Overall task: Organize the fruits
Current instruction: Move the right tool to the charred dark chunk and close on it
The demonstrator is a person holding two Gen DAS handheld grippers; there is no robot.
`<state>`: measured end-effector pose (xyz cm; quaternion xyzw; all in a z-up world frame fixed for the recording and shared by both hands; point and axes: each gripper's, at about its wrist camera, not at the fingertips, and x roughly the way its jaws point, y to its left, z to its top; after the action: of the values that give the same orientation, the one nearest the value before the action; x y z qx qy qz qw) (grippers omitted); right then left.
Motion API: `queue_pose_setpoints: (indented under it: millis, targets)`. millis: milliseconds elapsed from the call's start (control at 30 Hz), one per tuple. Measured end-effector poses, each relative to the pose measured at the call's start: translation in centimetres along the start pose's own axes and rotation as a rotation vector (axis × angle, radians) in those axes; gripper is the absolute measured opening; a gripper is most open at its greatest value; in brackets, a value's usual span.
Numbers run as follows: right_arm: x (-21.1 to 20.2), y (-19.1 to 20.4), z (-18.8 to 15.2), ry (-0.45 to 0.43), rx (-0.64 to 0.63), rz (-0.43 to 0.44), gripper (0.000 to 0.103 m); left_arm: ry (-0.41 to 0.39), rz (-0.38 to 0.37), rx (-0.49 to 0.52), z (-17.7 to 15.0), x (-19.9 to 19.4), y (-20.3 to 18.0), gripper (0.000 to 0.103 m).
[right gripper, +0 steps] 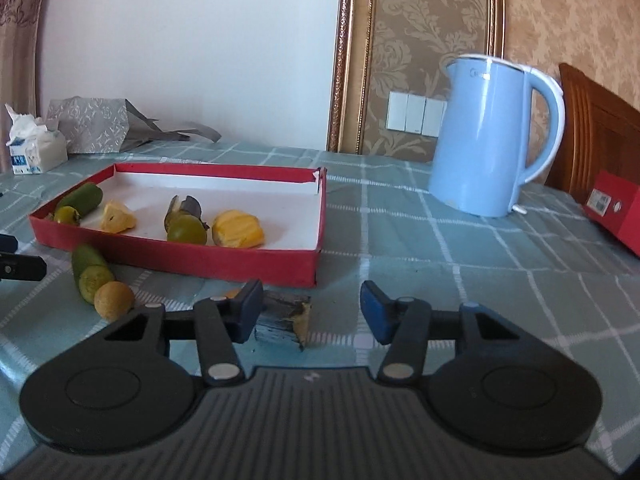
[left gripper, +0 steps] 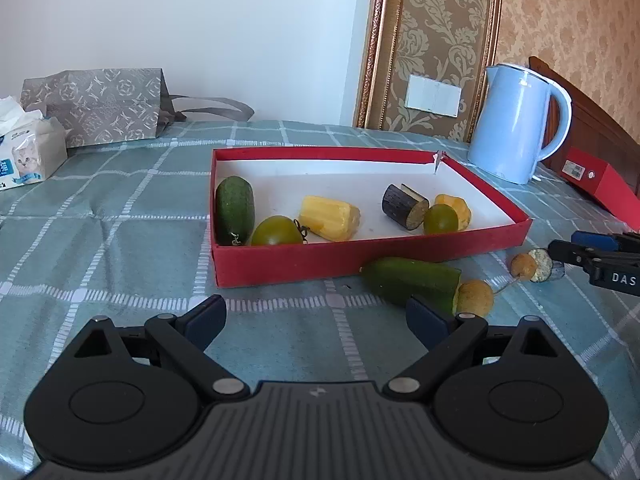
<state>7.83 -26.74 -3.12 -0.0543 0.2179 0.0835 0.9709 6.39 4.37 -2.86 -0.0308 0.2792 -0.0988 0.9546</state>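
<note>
A shallow red box (left gripper: 304, 260) (right gripper: 208, 258) holds a green cucumber piece (left gripper: 234, 210), a green tomato (left gripper: 277, 231), yellow pieces and a dark eggplant piece. On the cloth in front lie a cut cucumber (left gripper: 412, 280) (right gripper: 90, 272), a round brown fruit (left gripper: 474, 298) (right gripper: 114, 301) and a dark eggplant chunk (left gripper: 540, 266) (right gripper: 282, 316). My left gripper (left gripper: 316, 318) is open and empty, its right finger beside the cucumber. My right gripper (right gripper: 312, 312) (left gripper: 576, 256) is open; the eggplant chunk lies between its fingers, against the left finger.
A blue kettle (left gripper: 516, 120) (right gripper: 488, 136) stands behind the box on the right. A red carton (left gripper: 600, 188) (right gripper: 616, 212) lies at the far right. A tissue pack (left gripper: 28, 152) and a grey paper bag (left gripper: 100, 104) sit at the back left.
</note>
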Motion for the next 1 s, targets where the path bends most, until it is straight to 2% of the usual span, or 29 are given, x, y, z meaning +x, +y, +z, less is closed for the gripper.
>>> queue_pose_setpoints:
  millis: [133, 300, 600, 667, 733, 833, 1000]
  targets:
    - [-0.4, 0.0, 0.4, 0.005, 0.016, 0.0, 0.052, -0.002, 0.003, 0.008, 0.0, 0.0, -0.1, 0.097]
    - [-0.2, -0.7, 0.3, 0.045, 0.098, 0.069, 0.052, 0.002, -0.003, 0.001, 0.0, 0.0, -0.1, 0.097]
    - [1.5, 0.2, -0.3, 0.082, 0.058, 0.021, 0.052, -0.015, -0.044, -0.02, 0.3, 0.3, -1.4, 0.097]
    - [1.8, 0.4, -0.3, 0.098, 0.047, 0.022, 0.034, -0.019, -0.038, -0.011, 0.4, 0.5, -2.3, 0.097]
    - [1.9, 0.3, -0.3, 0.109, 0.056, 0.032, 0.028, -0.021, -0.042, 0.007, 0.4, 0.6, -3.2, 0.097]
    - [1.8, 0.2, -0.3, 0.104, 0.063, 0.022, 0.028, -0.029, -0.021, 0.019, 0.4, 0.8, -4.1, 0.097]
    - [1.5, -0.2, -0.4, 0.095, 0.08, 0.001, 0.028, -0.025, -0.038, -0.02, 0.6, 1.2, -4.7, 0.097]
